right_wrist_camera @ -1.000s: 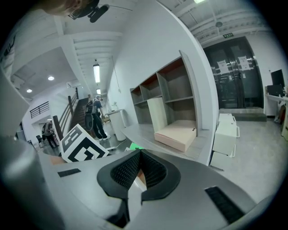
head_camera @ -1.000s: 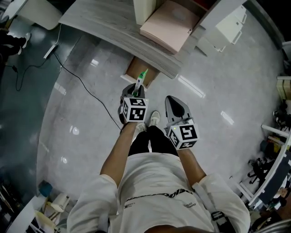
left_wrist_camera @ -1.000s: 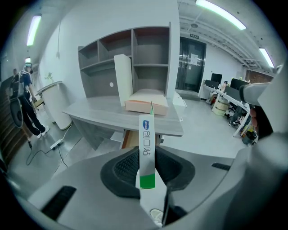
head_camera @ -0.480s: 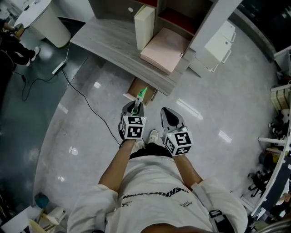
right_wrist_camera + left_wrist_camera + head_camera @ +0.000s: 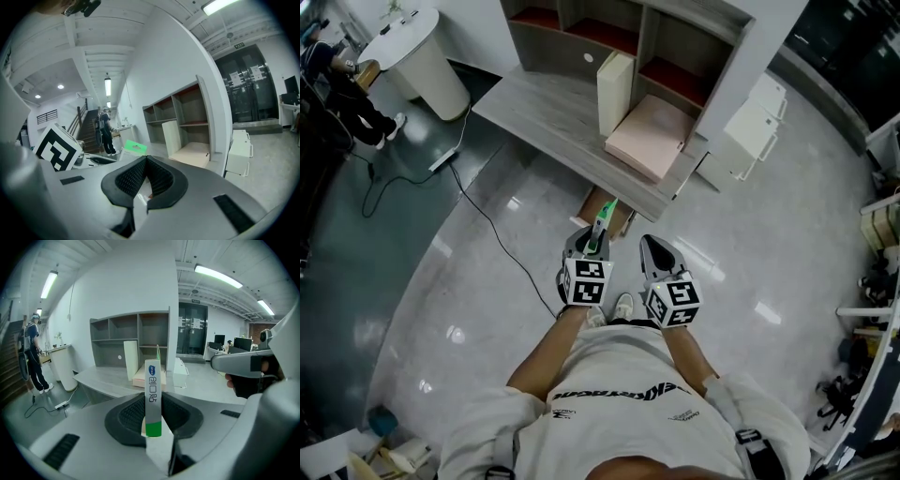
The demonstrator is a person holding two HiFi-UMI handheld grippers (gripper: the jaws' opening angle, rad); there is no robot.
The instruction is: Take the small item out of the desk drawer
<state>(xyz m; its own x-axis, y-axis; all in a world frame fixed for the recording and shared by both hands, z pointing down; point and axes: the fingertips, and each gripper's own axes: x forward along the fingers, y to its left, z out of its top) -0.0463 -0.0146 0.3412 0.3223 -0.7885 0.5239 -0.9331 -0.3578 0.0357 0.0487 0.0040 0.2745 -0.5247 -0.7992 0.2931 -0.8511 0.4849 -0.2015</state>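
A glossy grey floor [image 5: 487, 300] is spread under everything, and on it a long grey desk [image 5: 553, 122] is set, backed by an open shelf unit [image 5: 675, 37]. A round white stand [image 5: 422, 56] is placed off the desk's left end and a white cabinet [image 5: 750, 127] just beside its right end. On the desktop a pink flat board [image 5: 649, 136] is laid, with a cream box [image 5: 615, 92] stood upright beside it. A dark cable [image 5: 492, 230] is trailed across the floor.

Under the desk's front edge a brown drawer [image 5: 598, 204] is seen pulled out. Its inside is largely covered by the left gripper [image 5: 589, 242], so its contents cannot be told.

The slim box [image 5: 153, 394], white with a green end, is clamped upright in the left gripper's jaws, out of the drawer, in front of the desk. The right gripper [image 5: 656, 253] is held just beside, jaws closed on nothing. A person [image 5: 342, 84] at the far left is cut off by the frame, and the box's print is too small to be read.
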